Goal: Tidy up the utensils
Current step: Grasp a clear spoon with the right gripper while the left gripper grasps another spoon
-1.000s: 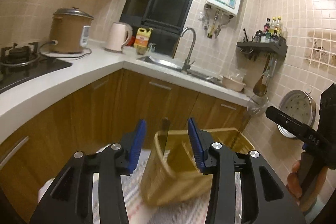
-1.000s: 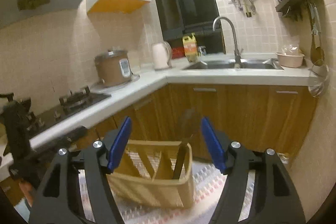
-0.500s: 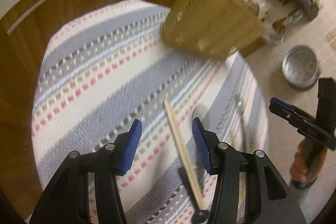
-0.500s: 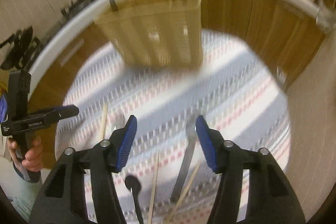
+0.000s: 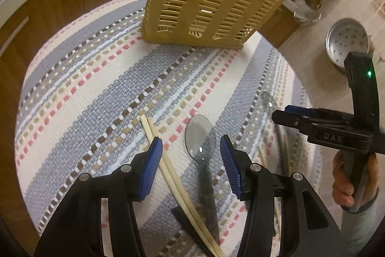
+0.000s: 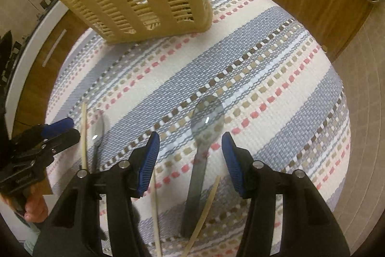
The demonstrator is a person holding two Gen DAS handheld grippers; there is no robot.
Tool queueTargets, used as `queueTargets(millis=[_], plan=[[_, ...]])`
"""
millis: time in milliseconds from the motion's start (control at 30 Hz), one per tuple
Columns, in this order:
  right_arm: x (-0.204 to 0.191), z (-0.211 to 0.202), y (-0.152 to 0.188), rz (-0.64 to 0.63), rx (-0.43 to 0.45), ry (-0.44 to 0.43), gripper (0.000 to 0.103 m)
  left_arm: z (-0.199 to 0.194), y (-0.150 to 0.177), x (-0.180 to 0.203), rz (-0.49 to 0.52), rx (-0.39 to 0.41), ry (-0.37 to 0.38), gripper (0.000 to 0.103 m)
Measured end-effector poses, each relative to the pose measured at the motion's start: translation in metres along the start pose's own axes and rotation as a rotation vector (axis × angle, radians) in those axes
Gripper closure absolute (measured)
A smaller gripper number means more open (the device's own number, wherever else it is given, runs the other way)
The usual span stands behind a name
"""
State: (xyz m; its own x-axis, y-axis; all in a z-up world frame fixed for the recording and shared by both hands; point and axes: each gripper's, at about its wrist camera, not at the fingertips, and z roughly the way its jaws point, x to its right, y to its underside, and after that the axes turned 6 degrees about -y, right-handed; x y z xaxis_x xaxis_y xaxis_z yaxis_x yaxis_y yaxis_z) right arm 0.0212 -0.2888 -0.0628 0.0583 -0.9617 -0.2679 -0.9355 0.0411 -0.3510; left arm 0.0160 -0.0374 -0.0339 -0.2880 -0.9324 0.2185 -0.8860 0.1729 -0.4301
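Change since a second ago: both claws have tipped from facing the kitchen wall down onto the striped cloth [image 5: 101,88]; the yellow slatted basket [image 5: 207,1] now stands at the cloth's far edge.

Left claw [image 5: 191,160]: released, angled steeply down, jaws apart over a pair of chopsticks [image 5: 168,170] and a dark-handled spoon [image 5: 199,134], touching neither.

Right claw [image 6: 190,155]: angled steeply down, jaws closing, a grey spoon [image 6: 207,122] between them, not yet pinched. Lettering "DAS" legible on its side in the left view.

Two loose chopsticks [image 6: 155,206] run out of frame at the near edge. Basket contents hard to make out.
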Motion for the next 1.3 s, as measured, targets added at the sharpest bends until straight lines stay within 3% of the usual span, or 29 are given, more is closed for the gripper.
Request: queueTargets(millis=[400, 567, 767, 1000, 1300], plan=[[-0.025, 0.027, -0.004, -0.089, -0.055, 0.151, 0.053, 0.022, -0.01, -0.002, -0.003, -0.065, 0.037, 0.056], [-0.027, 0.031, -0.008, -0.087, -0.068, 0.162, 0.053, 0.023, -0.017, -0.013, -0.028, -0.101, 0.086, 0.056], [-0.031, 0.035, -0.012, -0.085, -0.067, 0.16, 0.054, 0.026, -0.021, -0.002, 0.003, -0.116, 0.07, 0.056], [-0.02, 0.028, -0.008, -0.079, -0.059, 0.142, 0.054, 0.029, -0.025, 0.018, 0.032, -0.106, 0.035, 0.056], [-0.029, 0.027, 0.004, -0.127, -0.041, 0.182, 0.062, 0.044, -0.016, 0.042, 0.107, -0.083, -0.12, 0.056]])
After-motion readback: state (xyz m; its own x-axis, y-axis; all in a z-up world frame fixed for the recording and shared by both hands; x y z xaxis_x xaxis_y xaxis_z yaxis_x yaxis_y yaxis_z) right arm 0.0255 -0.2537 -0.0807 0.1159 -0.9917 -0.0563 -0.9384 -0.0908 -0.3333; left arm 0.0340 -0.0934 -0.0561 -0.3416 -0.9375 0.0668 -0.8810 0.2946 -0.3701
